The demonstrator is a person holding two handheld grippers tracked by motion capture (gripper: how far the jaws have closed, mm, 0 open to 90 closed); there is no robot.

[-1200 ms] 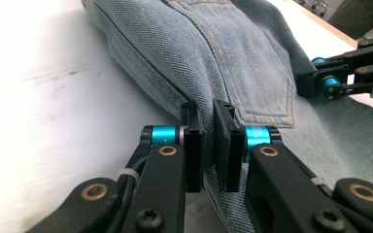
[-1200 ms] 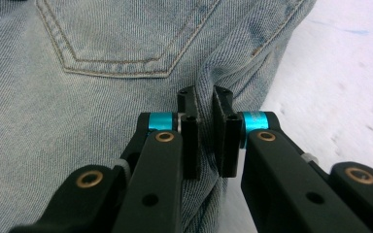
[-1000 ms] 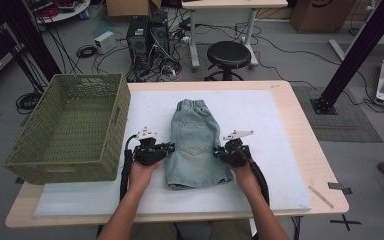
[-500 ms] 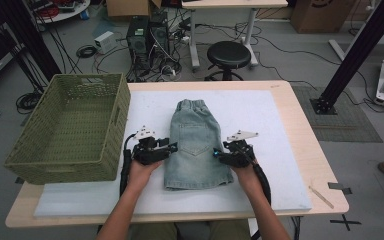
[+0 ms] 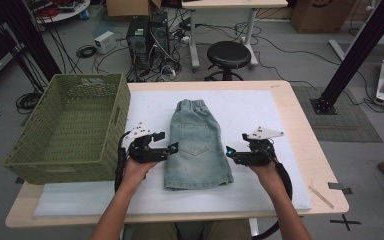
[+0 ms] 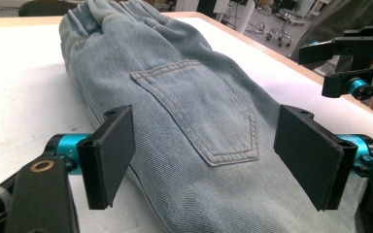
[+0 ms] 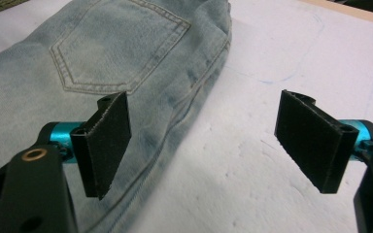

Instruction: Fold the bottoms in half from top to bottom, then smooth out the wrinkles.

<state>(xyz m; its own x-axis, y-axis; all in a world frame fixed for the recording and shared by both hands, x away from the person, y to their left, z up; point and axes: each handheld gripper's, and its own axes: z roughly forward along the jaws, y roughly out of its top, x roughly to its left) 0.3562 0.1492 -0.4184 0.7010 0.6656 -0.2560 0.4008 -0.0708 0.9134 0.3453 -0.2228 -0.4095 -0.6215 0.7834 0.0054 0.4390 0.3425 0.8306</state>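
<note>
High view: folded denim shorts [image 5: 197, 145] lie flat mid-table on a white mat [image 5: 260, 115], waistband at the far end, hem toward the person. Green basket [image 5: 67, 132] sits at the left table edge, well apart from the shorts. Left gripper [image 5: 166, 148] at the shorts' left edge, right gripper [image 5: 232, 153] just beside the right edge; both low over the mat, each pointing inward at the shorts. Jaws on both have just been opening; neither pinches cloth now.

Left gripper view: jaws spread wide, pads off the denim. Shorts [image 6: 184, 111] run away from the cam betw. the jaws, back pocket [image 6: 201, 114] facing up, elastic waistband far end. Right gripper [image 6: 342, 65] seen upper right, past the shorts, also released.

Right gripper view: jaws wide apart, nothing clamped. Shorts [image 7: 121, 53] lie to the left & ahead, side seam running under the left pad area; the right pad stands over bare mat [image 7: 291, 63]. Pocket stitching visible upper left. Can't tell if the left pad touches the denim.
</note>
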